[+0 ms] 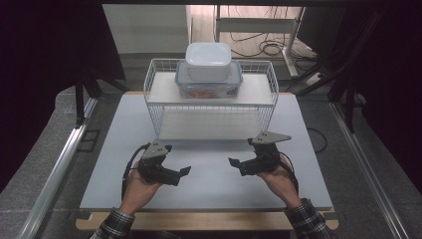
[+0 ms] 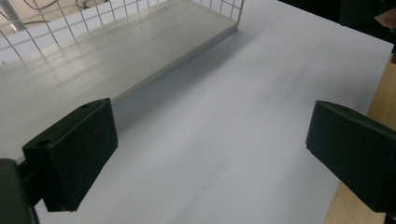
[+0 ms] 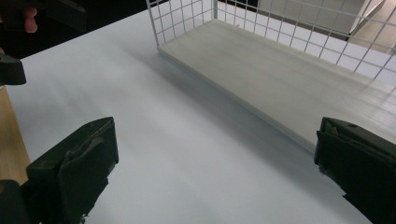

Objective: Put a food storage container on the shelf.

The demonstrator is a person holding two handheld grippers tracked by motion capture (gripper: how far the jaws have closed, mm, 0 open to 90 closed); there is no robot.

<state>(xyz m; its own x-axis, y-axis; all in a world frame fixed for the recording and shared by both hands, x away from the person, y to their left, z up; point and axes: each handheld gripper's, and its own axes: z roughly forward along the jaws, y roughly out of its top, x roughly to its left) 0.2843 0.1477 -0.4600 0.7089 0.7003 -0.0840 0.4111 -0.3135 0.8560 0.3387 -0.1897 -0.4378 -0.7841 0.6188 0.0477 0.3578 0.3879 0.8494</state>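
now we hold the left tool (image 1: 175, 171) low over the near part of the white bench (image 1: 209, 184), left of the middle, with its jaws wide apart and nothing between them. the right tool (image 1: 238, 164) sits opposite it, right of the middle, its jaws likewise spread and empty. the two tools point inward toward each other and stay well apart, with bare bench between them. in the left gripper view the left tool (image 2: 210, 154) frames plain white surface, and the lower board (image 2: 116, 60) of the wire rack lies just beyond its left jaw. in the right gripper view the right tool (image 3: 215, 158) frames the same surface, with the board (image 3: 280, 70) ahead and to the right.

nearest beyond our tools stands the white wire rack (image 1: 157, 112), at the far middle of the bench. its lower level is a pale board resting on the bench. on its upper shelf (image 1: 161, 89) sits a clear lidded container (image 1: 209, 85) with something orange inside, and a white lidded container (image 1: 208, 60) is stacked on top of it.

our left hand (image 1: 137, 186) and right hand (image 1: 278, 177) come in from the near edge, in plaid sleeves (image 1: 114, 224).
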